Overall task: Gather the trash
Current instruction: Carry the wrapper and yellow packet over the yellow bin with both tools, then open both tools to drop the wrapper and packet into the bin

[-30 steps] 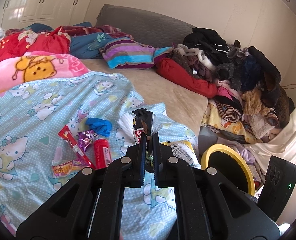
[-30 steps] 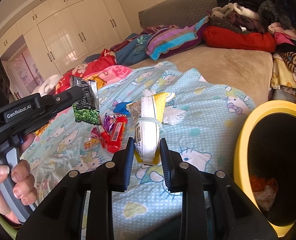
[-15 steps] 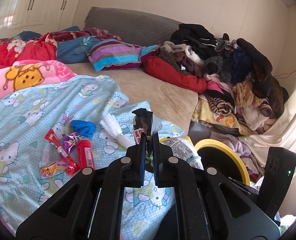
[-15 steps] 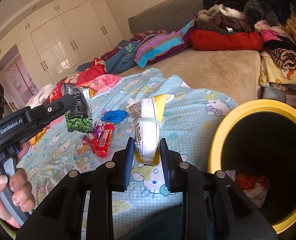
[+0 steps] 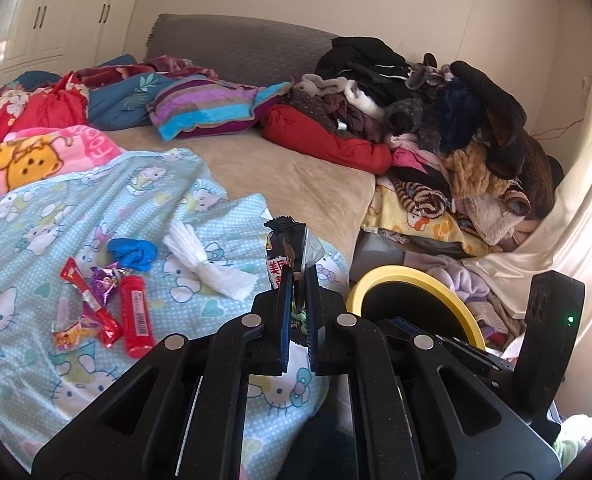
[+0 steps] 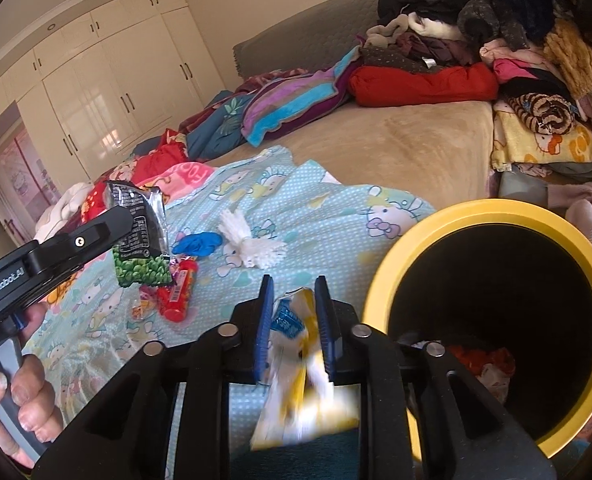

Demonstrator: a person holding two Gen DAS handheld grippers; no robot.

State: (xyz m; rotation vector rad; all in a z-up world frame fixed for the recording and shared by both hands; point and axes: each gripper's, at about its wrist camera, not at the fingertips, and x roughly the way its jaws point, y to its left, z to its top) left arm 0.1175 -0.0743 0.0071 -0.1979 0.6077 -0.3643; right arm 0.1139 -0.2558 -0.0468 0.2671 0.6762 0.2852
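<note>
Loose trash on the Hello Kitty sheet (image 5: 36, 216), left to right — four small candy wrappers (image 5: 92, 308), one red tube (image 5: 136, 316), one blue glove (image 5: 132, 252), one white tassel (image 5: 208, 264). Left gripper (image 5: 297, 300): fingers clamped on one black-and-green snack bag (image 6: 140, 240). Right gripper (image 6: 294, 316): fingers apart, one blurred yellow-white wrapper (image 6: 303, 380) between them. One yellow-rimmed bin (image 6: 395, 256) beside the bed edge — red and white scraps inside.

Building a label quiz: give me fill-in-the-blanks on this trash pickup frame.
1. The left claw is shut on a black-and-____ snack wrapper.
2. The round black bin has a ____ rim.
3. The blurred yellow-and-white packet sits between the ____ claw's fingers.
4. The red plastic tube lies on the ____-patterned blue blanket.

Missing: green; yellow; right; Hello Kitty
</note>
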